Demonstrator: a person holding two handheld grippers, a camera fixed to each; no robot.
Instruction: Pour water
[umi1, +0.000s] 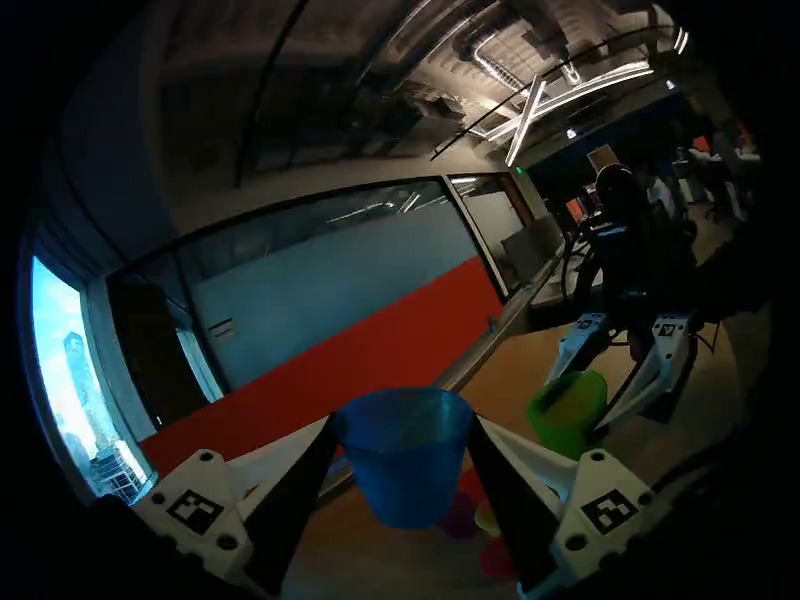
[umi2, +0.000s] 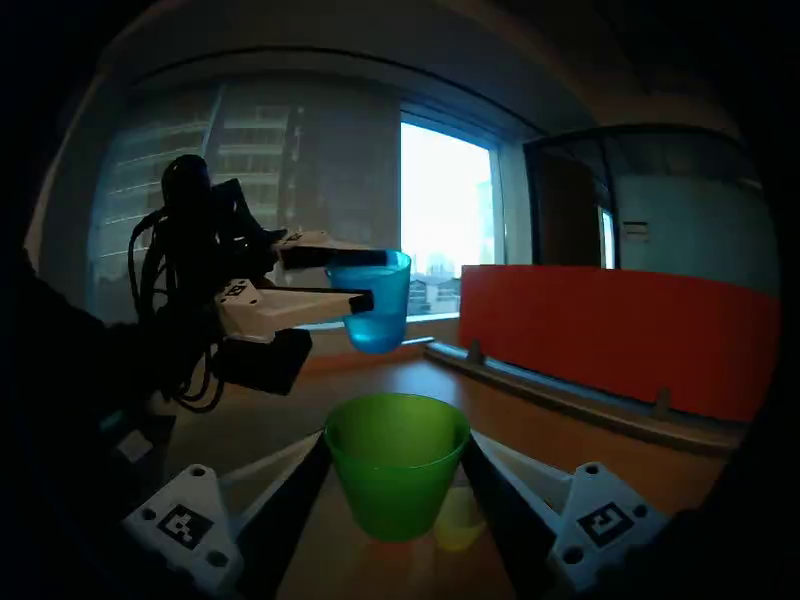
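Note:
A blue translucent cup (umi1: 405, 455) is held upright between the fingers of my left gripper (umi1: 402, 470), lifted above the wooden table. The same blue cup (umi2: 371, 300) appears in the right gripper view, up and to the left, gripped by the left gripper (umi2: 352, 278). My right gripper (umi2: 397, 470) is shut on a green cup (umi2: 397, 462), upright and open-topped. In the left gripper view the green cup (umi1: 567, 410) sits lower right of the blue one, held by the right gripper (umi1: 600, 385). The two cups are apart, the blue one higher.
Several small coloured cups (umi1: 478, 525) lie on the wooden table (umi1: 380, 560) below the blue cup; a yellow one (umi2: 460, 520) shows under the green cup. A red partition (umi2: 620, 330) with a rail runs along the table's far side. Windows stand behind.

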